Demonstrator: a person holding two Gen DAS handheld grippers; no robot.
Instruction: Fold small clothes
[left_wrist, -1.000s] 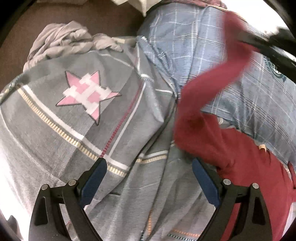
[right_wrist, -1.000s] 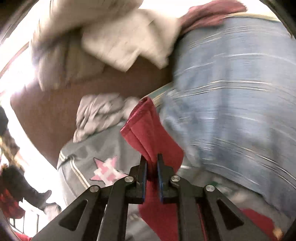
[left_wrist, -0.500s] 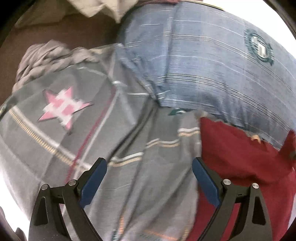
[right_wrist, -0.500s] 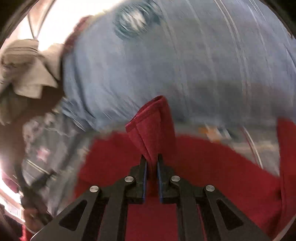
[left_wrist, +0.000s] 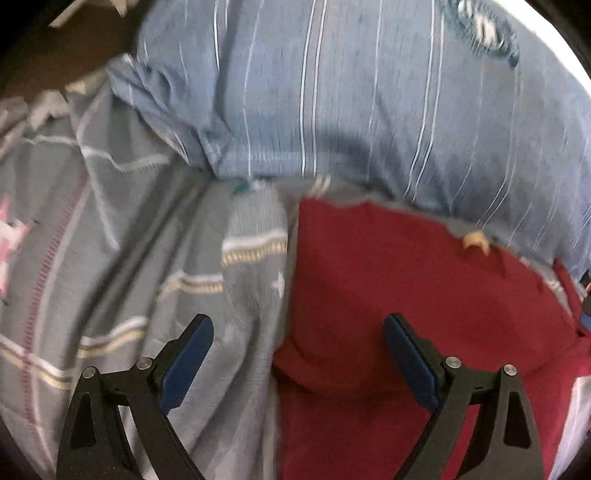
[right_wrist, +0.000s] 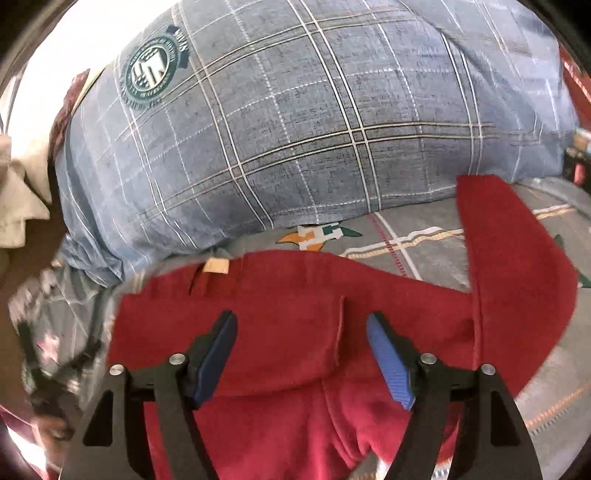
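A dark red garment lies on the grey patterned bedsheet, with one part folded over its middle and a sleeve spread out to the right. A tan label shows at its far edge. My right gripper is open and empty just above the folded part. The left wrist view shows the same garment lying at the right. My left gripper is open and empty, over the garment's left edge and the sheet.
A blue plaid pillow with a round green crest lies right behind the garment. It also fills the top of the left wrist view. Pale crumpled cloth lies at the far left on a dark brown surface.
My right gripper carried the red flap over the garment, laid it down and opened. My left gripper stayed open and moved right, toward the garment.
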